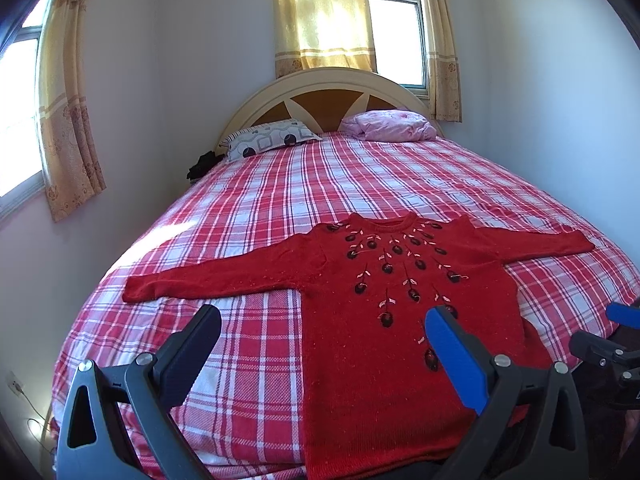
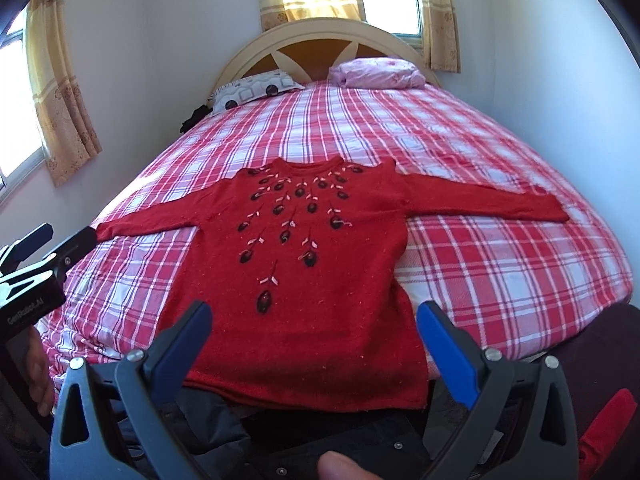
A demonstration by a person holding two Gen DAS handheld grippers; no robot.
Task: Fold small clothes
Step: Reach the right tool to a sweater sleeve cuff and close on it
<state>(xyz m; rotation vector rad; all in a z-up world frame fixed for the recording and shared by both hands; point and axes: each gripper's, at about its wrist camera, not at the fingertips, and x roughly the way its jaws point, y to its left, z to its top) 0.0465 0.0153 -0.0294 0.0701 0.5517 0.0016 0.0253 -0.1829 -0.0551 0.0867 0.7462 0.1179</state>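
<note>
A small red knit sweater [image 1: 384, 344] [image 2: 304, 280] with dark embroidered flowers lies flat on the bed, face up, both sleeves spread sideways and its hem hanging at the near edge. My left gripper [image 1: 324, 316] hovers open above the sweater's left side, nothing between its fingers. My right gripper [image 2: 314, 312] hovers open over the sweater's lower body near the hem, also holding nothing. The left gripper [image 2: 60, 240] shows at the left edge of the right wrist view, and the right gripper [image 1: 616, 320] at the right edge of the left wrist view.
The bed [image 1: 280, 184] has a red and white plaid sheet. A patterned pillow [image 1: 268, 142] and a pink folded quilt [image 1: 392, 126] lie by the headboard [image 1: 324, 92]. Walls and curtained windows close in behind and to the left. A hand [image 2: 38, 376] holds the left gripper.
</note>
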